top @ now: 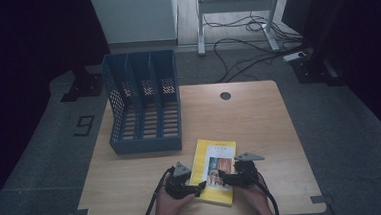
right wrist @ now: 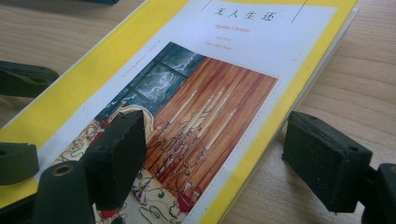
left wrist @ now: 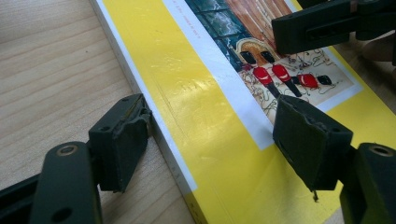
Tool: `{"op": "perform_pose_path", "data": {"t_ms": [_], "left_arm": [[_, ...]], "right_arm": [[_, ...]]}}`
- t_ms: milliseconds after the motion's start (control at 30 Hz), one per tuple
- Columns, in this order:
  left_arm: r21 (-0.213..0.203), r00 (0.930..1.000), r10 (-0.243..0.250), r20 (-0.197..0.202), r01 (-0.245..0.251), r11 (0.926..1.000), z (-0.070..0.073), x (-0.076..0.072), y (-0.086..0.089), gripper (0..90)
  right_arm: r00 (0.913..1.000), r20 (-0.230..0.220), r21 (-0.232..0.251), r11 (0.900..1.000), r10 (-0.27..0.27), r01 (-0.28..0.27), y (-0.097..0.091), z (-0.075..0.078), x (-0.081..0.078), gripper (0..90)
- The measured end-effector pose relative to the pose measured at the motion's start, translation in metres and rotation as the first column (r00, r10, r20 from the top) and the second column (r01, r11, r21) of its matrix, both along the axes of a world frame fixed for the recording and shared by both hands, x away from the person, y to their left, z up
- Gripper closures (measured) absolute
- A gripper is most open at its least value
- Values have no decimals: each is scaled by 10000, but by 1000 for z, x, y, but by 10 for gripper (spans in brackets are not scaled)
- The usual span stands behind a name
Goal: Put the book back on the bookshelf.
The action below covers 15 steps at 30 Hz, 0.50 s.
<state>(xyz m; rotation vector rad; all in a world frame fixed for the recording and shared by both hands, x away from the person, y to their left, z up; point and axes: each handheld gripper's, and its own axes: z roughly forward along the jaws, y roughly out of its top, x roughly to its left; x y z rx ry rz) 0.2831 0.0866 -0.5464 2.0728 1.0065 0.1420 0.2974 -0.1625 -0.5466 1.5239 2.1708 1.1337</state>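
Flat on the light wooden surface [top: 260, 128], a yellow paperback book with a picture cover [top: 215, 170]. Between left gripper [left wrist: 212, 142] and right gripper [right wrist: 233, 163], both gaping wide, each astride one long edge of the book, gripping nothing. Beyond both, well apart: blue plastic three-slot file rack [top: 144, 101].

A blue perforated plastic three-compartment file rack [top: 143, 103] stands upright at the far left of the light wooden table [top: 259, 118]. A round dark cable grommet [top: 225, 96] sits near the table's far edge. Black cables [top: 247, 49] lie on the floor beyond.
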Motion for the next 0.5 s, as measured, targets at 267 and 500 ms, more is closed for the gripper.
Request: {"op": "perform_pose_path", "data": {"t_ms": [267,500], "left_arm": [[6,10000,23,35,-23,10000,0,0,0,262],[24,10000,46,59,-46,10000,0,-1,-1,261]], "right_arm": [[9994,353,-281,9996,39,-29,2,2,-3,257],[9971,742,472,9987,156,-191,-4,15,-8,371]]}}
